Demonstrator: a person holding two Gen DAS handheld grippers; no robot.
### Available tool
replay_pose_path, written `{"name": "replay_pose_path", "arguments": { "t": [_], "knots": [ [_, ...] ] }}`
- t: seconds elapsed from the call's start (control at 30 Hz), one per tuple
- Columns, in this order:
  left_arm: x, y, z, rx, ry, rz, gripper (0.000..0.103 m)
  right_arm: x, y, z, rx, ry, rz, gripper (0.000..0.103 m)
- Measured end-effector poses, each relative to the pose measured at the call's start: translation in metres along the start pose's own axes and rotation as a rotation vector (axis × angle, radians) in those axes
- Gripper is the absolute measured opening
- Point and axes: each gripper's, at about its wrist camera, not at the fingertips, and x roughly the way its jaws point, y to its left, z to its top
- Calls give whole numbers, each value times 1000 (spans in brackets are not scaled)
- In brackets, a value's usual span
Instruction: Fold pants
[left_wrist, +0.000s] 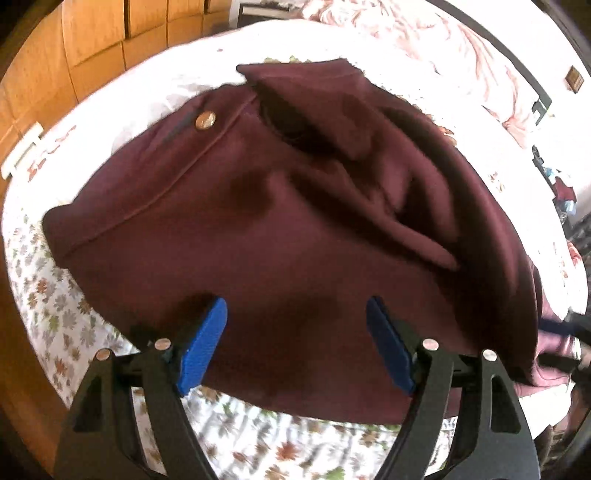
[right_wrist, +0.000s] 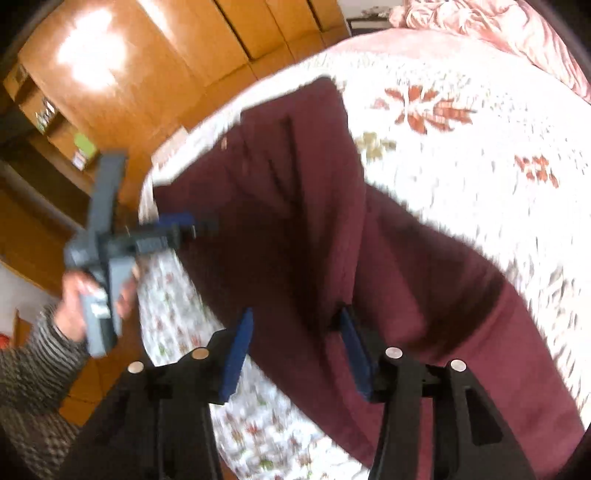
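Maroon pants (left_wrist: 280, 229) lie on a bed, bunched and partly folded, with a brass waist button (left_wrist: 205, 120) at the upper left. My left gripper (left_wrist: 295, 343) is open just above the near edge of the pants, with blue pads (left_wrist: 202, 343) apart and nothing between them. In the right wrist view the pants (right_wrist: 332, 240) run from the far bed edge down to the lower right. My right gripper (right_wrist: 295, 354) is open over their near edge and holds nothing. The left gripper also shows there (right_wrist: 184, 225), held in a hand at the pants' left edge.
The bed has a white floral cover (left_wrist: 55, 306) (right_wrist: 461, 129) and a pink blanket (left_wrist: 461, 48) at the back. Wooden wardrobe panels (right_wrist: 166, 62) stand beyond the bed. The person's striped sleeve (right_wrist: 33, 362) is at the lower left.
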Motion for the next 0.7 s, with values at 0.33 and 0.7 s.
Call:
{"name": "replay_pose_path", "arguments": {
  "t": [0.33,0.7],
  "knots": [
    [3,-1,9,69,-5,-42,79,41,-66,102,294,-24,127,62],
    [-16,58,14,42,-11,-19,79,122,-90,169,386,61,268,76]
  ]
}}
